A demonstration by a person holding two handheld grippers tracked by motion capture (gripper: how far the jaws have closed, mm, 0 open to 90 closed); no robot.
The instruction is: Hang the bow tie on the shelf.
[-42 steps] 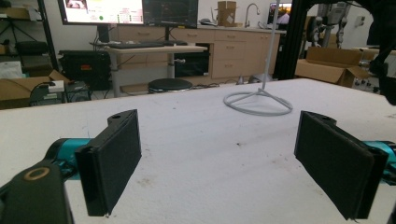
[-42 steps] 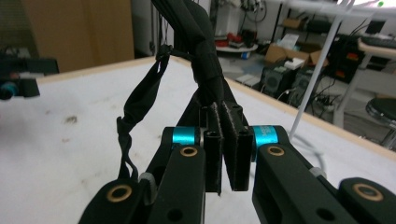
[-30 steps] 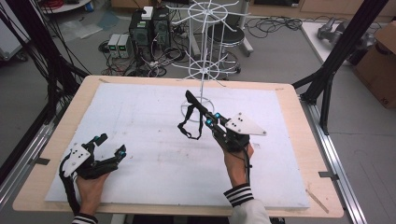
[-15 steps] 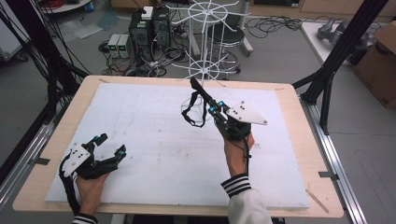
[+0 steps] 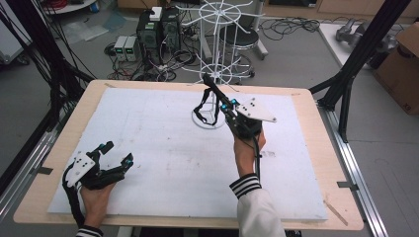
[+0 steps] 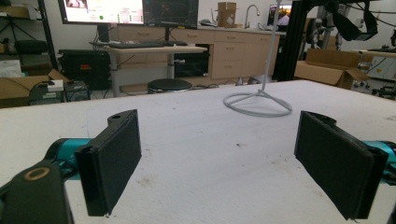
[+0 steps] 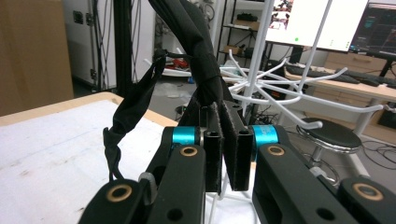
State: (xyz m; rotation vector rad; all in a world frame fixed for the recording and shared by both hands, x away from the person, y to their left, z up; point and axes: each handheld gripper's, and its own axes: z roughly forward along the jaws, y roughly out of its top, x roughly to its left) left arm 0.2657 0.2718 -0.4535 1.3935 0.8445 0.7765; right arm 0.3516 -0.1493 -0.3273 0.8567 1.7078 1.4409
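Gripping a black strap [image 5: 203,104], the right gripper [image 5: 213,93] is raised above the far middle of the table [image 5: 316,148], its fingers [image 7: 212,154] pressed together on the strap's thick upper band. In the right gripper view the band runs up and away from the closed fingers, and a thinner loop of the same strap hangs down at the left, clear of the table surface. In the high view the strap dangles just in front of the white wire rack [image 5: 217,64], directly over the rack's ring base [image 5: 197,122] on the white table cover. Contact between strap and rack cannot be determined. The rack's curved hooks [image 7: 299,91] show close behind the fingers in the right gripper view.

The left gripper [image 5: 116,154] rests low at the near left corner of the table, well apart from the strap. Its 2 fingers [image 6: 112,165] stand wide open with nothing between them, and point across the table toward the rack's ring base [image 6: 258,103].
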